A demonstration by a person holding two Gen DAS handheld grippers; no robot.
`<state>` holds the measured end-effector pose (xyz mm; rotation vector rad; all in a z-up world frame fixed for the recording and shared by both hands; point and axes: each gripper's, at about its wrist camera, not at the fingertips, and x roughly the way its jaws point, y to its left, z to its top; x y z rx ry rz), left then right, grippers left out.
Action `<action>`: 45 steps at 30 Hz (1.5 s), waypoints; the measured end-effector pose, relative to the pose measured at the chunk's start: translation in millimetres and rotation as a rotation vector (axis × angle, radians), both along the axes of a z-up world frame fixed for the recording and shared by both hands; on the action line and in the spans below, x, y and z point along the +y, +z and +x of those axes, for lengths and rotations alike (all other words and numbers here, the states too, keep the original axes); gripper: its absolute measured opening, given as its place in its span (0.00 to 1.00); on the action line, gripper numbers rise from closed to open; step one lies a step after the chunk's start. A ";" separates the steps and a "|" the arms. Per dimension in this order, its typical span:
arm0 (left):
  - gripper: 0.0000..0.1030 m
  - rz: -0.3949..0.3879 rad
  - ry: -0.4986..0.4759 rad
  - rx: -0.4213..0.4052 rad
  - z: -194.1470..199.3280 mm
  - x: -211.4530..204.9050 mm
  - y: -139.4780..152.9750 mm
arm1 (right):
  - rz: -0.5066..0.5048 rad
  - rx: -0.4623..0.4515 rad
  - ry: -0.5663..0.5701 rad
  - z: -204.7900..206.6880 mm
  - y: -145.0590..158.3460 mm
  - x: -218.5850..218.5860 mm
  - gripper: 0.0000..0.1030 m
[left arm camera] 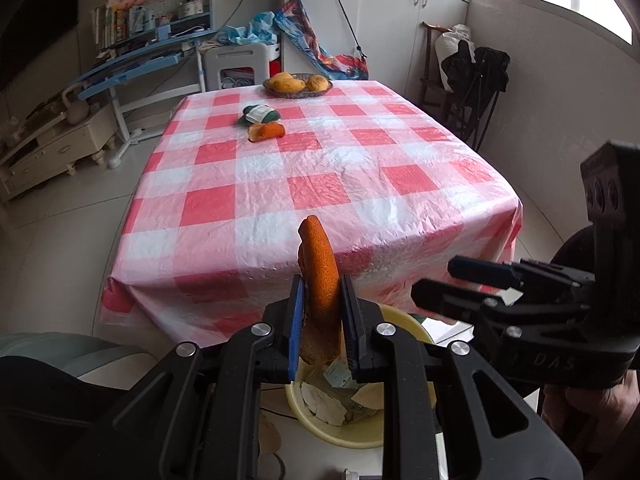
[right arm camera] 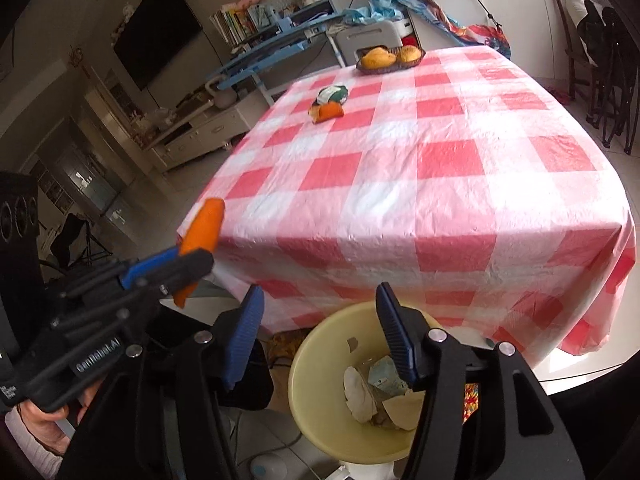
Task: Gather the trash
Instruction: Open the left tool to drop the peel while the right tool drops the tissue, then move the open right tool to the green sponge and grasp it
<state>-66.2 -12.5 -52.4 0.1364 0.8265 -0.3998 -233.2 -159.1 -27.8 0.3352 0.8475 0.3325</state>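
Observation:
My left gripper (left arm camera: 320,300) is shut on a long strip of orange peel (left arm camera: 320,272) that stands up between its blue pads, above the near rim of a pale yellow bin (left arm camera: 356,436). The right wrist view shows the same peel (right arm camera: 202,228) in the left gripper (right arm camera: 188,264), left of the bin (right arm camera: 320,360). My right gripper (right arm camera: 320,328) hangs open over that bin, nothing between its fingers. White peel scraps and a crumpled wrapper (right arm camera: 384,380) lie inside. On the checked tablecloth (left arm camera: 320,168), another orange peel (left arm camera: 266,131) rests against a green-and-white wrapper (left arm camera: 258,114).
A basket of yellow fruit (left arm camera: 298,84) stands at the table's far edge. A dark chair back (right arm camera: 240,364) sits left of the bin. Blue desk, white stool and cabinets stand beyond the table; dark chairs (left arm camera: 476,80) line the right wall.

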 end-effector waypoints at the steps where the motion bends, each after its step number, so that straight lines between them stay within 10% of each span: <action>1: 0.17 0.011 -0.019 0.008 -1.2 -3.7 -2.4 | 0.004 -0.012 -0.009 -1.2 2.6 -1.6 0.55; 25: 0.35 0.111 -0.130 0.009 -16.3 -28.4 -10.9 | 0.054 -0.047 -0.071 -1.0 13.8 -17.1 0.56; 31: 0.56 0.032 0.005 -0.056 1.5 -5.9 15.9 | 0.061 -0.084 -0.064 17.3 31.5 -20.5 0.64; 45: 0.66 0.008 0.268 -0.040 91.6 39.1 32.3 | -0.122 -0.104 0.077 157.3 56.6 16.1 0.66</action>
